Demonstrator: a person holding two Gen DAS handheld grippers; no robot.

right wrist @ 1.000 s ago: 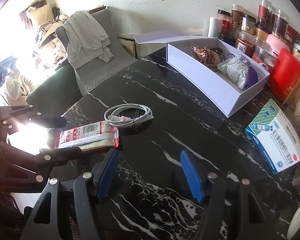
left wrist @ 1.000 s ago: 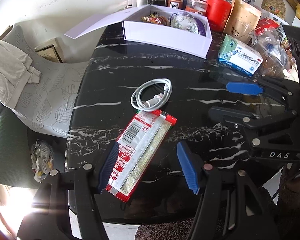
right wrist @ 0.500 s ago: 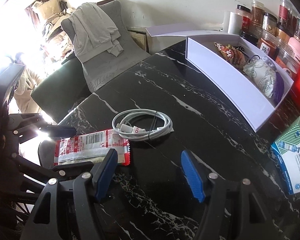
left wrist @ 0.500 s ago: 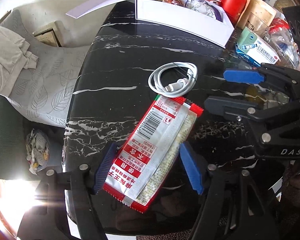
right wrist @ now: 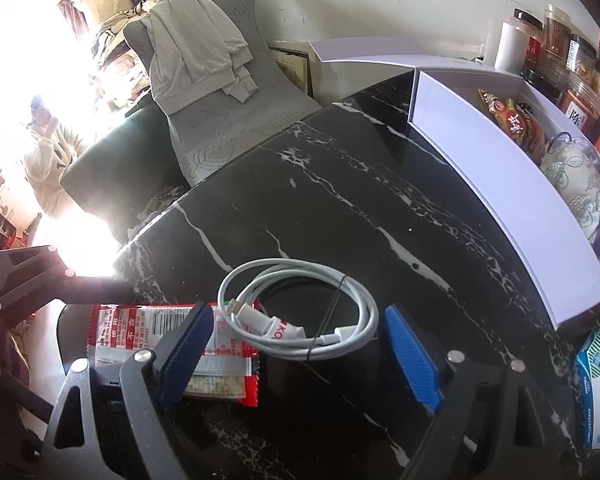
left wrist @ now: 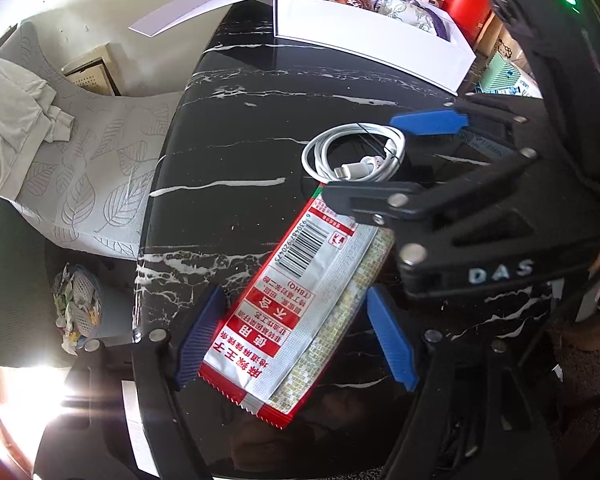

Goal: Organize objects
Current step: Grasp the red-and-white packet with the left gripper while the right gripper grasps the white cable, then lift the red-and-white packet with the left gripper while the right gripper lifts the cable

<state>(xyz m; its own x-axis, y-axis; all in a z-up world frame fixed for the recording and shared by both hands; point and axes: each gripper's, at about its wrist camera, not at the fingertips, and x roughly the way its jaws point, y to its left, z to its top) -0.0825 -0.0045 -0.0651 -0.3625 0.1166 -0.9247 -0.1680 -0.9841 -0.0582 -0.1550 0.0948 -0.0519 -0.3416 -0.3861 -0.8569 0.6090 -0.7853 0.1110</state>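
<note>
Left gripper (left wrist: 294, 340) jaws opening astride the red-and-white snack packet (left wrist: 296, 304) low on the black marble tabletop (left wrist: 240, 140), apparently untouched, right gripper (right wrist: 300, 356) jaws opening around the coiled white charging cable (right wrist: 300, 312), white gift box (right wrist: 500, 184) upper right.

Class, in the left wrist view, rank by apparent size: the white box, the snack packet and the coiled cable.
1. white box
2. snack packet, a close second and nearer the camera, so unsure
3. coiled cable, clearly smallest
</note>
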